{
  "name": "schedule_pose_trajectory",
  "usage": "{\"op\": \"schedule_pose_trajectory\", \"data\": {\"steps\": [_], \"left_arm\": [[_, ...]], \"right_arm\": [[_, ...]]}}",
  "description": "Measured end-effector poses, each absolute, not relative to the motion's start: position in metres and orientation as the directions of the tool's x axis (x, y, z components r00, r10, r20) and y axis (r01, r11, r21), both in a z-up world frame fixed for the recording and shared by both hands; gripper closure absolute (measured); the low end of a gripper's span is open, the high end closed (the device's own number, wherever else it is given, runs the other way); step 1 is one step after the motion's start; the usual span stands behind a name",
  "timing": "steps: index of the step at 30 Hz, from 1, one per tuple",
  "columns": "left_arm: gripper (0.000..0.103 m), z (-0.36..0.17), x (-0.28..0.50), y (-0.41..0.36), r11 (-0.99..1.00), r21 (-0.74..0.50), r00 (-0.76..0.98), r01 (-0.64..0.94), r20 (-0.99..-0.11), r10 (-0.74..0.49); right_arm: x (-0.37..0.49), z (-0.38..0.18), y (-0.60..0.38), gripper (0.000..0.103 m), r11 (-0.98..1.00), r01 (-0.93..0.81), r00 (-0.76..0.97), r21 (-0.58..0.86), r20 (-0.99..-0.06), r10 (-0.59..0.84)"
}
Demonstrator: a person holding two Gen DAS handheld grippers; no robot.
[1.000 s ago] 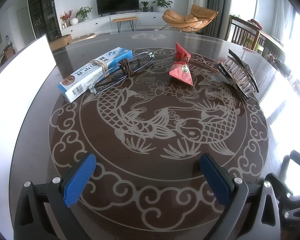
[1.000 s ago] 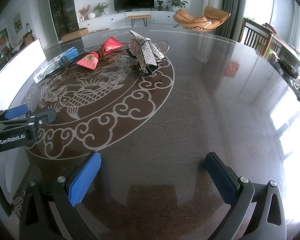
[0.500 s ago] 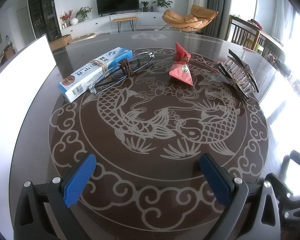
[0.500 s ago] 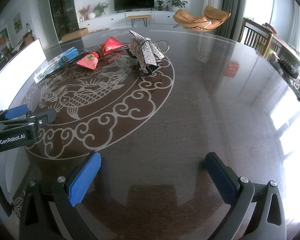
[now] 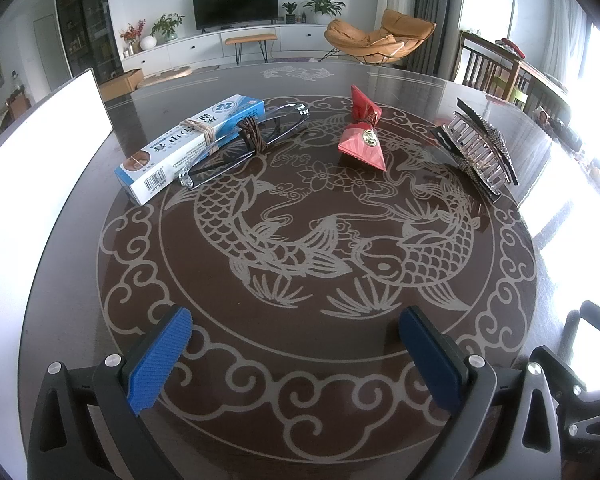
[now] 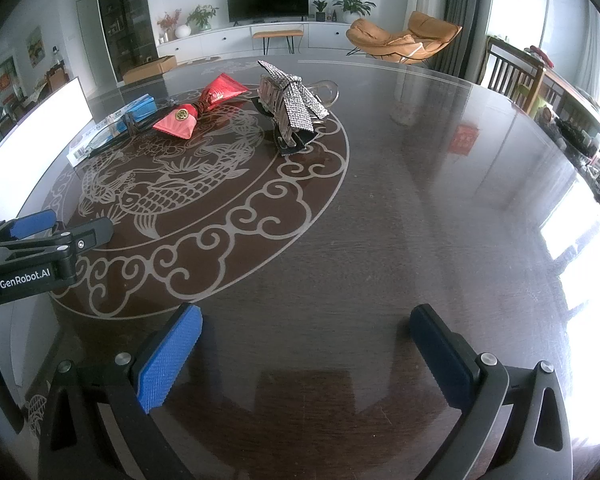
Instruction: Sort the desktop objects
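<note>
Change since the earlier frames: none visible; both grippers and all objects keep their places.

Left gripper [image 5: 296, 344]: low over the near rim of the fish-and-cloud medallion, jaws spread wide, nothing between the blue pads [image 5: 160, 360]. From the right wrist view its fingers enter at the left edge.

Right gripper [image 6: 306, 356]: over bare dark tabletop to the right of the medallion, jaws likewise wide apart and empty.

Table [image 6: 440, 200]: large, dark, glossy, with a pale inlaid pattern of two fish ringed by scrolls.

Items on the far side of the medallion, left to right in the left wrist view:
- Blue-and-white carton [image 5: 188, 152], long and narrow, lying flat, barcode end toward the camera, a tan band around its middle.
- Folded eyeglasses [image 5: 244, 144], dark frame, lying against the carton's right side, a brown hair tie [image 5: 254, 134] looped round them.
- Red pouch [image 5: 362, 136], pinched at the waist with a gold seal, well apart from the glasses.
- Large hair claw clip [image 5: 478, 148], sparkly dark top and clear teeth, at the medallion's right rim.

White board [image 5: 32, 152]: along the table's left edge.
</note>
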State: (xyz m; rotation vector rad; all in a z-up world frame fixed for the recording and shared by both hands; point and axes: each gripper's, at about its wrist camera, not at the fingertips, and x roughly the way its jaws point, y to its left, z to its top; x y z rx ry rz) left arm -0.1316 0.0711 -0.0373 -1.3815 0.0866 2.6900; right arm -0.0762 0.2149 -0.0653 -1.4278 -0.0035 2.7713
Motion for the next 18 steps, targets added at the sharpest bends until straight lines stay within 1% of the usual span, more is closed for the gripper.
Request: {"op": "schedule_pose_trajectory", "data": {"steps": [18], "left_arm": [[0.000,-0.0369,-0.1311,0.0708,-0.992,-0.002,-0.578,-0.129,-0.813,0.077]], "right_arm": [[-0.0764,-0.0653,0.2149,0.000,-1.000,-0.020,-0.580,-0.013,-0.814,0.022]]}}
